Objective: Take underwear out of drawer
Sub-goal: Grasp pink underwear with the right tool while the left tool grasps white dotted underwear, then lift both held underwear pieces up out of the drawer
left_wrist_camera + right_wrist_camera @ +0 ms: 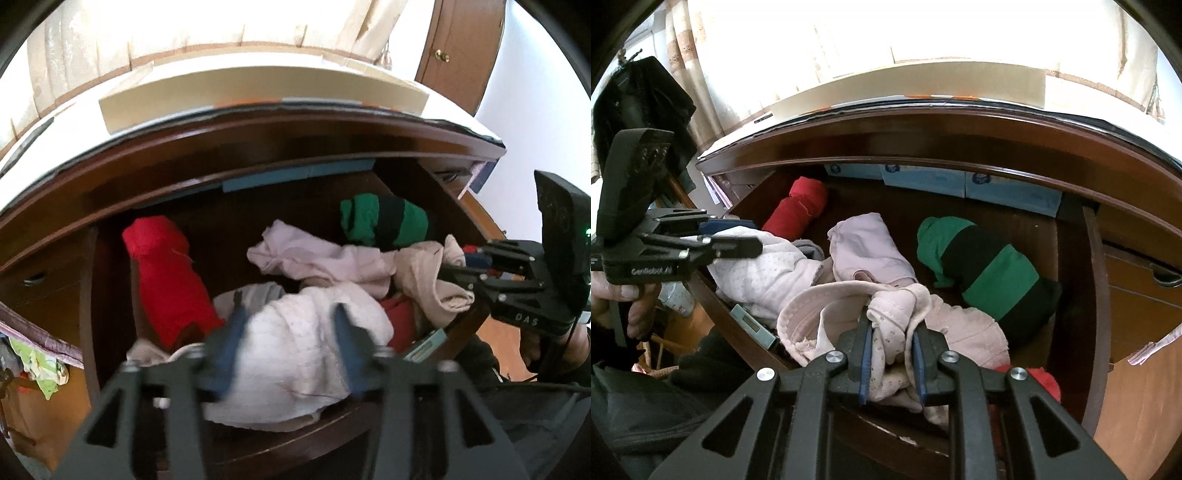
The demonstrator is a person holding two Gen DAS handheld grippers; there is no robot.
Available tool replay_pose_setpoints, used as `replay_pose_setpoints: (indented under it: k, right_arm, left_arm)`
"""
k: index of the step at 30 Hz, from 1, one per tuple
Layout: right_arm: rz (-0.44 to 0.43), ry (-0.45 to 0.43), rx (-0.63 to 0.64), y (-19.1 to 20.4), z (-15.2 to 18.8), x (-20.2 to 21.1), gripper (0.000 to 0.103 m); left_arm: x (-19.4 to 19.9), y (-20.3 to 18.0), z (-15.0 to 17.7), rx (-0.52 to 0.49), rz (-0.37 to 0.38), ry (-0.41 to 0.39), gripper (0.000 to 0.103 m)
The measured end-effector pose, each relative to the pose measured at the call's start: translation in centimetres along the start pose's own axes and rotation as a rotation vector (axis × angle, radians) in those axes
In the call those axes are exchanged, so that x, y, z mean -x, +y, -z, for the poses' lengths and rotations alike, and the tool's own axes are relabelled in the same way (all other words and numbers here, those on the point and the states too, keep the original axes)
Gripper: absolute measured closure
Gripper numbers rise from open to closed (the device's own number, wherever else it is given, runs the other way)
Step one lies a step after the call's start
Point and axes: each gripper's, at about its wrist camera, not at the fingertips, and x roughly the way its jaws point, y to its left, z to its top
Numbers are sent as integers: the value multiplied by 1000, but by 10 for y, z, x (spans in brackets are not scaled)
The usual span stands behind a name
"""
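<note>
The dark wooden drawer [1093, 295] stands pulled out, full of loose and rolled garments. My right gripper [892, 319] is shut on a pale pink dotted pair of underwear [886, 332] bunched between its blue pads near the drawer's front edge. In the left wrist view that gripper [452, 264] comes in from the right with the beige cloth [428, 280]. My left gripper [288, 306] is open, its fingers straddling a white dotted garment [295, 347] at the front left; it also shows in the right wrist view [755, 236], over that same garment [764, 269].
A red roll [166, 277], a green-and-black roll [990, 269] and a crumpled pale pink piece [864, 247] lie further back. Blue boxes [997, 188] line the drawer's rear. A cream box [258, 92] sits on the dresser top. A hand [639, 306] holds the left gripper's handle.
</note>
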Motion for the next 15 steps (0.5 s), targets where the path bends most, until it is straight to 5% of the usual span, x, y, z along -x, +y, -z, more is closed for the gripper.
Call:
replay_pose_setpoints:
  k: [4,10,12,15]
  right_arm:
    - [0,0,0,0,0,0,83]
    - [0,3,3,0,0,-1,83]
    - [1,7,6,0,0,-2,83]
    - [2,7,7,1,2,-3,83]
  left_arm:
    - [-8,-5,4,-26,-4,40,28]
    - [-14,-5,8,-33,-1,73,19]
    - [-15,-6,10,-40,-5,76,24]
    - [-11,-6,10,-70,-33,63,54]
